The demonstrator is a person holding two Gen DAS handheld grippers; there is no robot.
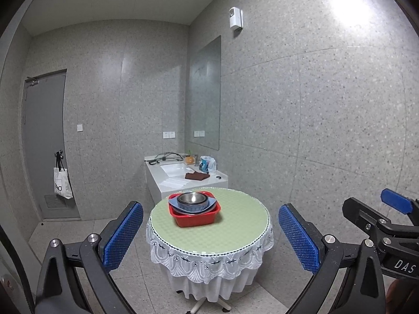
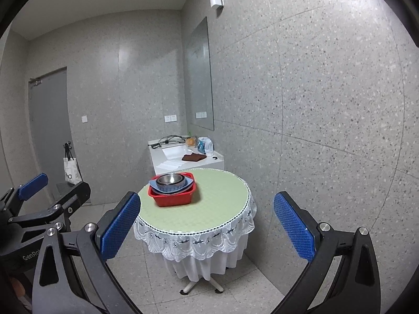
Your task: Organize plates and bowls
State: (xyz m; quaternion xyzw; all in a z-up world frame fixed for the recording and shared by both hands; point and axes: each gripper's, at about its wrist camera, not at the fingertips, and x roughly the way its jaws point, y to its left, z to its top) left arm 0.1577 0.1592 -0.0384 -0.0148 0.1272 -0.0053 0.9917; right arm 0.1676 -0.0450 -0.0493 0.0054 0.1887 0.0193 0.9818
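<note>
A red square basin [image 1: 199, 218] [image 2: 174, 198] sits on a round table [image 1: 235, 230] [image 2: 217, 206] with a pale green top. In it lie a pale blue plate [image 1: 209, 205] [image 2: 189, 181], a blue bowl [image 1: 192, 205] [image 2: 170, 187] and a steel bowl [image 1: 191, 197] [image 2: 169, 178], nested. My left gripper [image 1: 210, 238] is open and empty, well short of the table. My right gripper [image 2: 207, 230] is open and empty, also short of the table. Each gripper shows at the edge of the other's view.
A white counter with a sink [image 1: 178, 170] [image 2: 174, 153] stands behind the table, with a brown cloth [image 1: 196, 175], cables and a bag on it. A mirror [image 1: 205, 94] hangs on the right wall. A grey door [image 1: 44, 141] with a hanging tote bag [image 1: 62, 185] is at the left.
</note>
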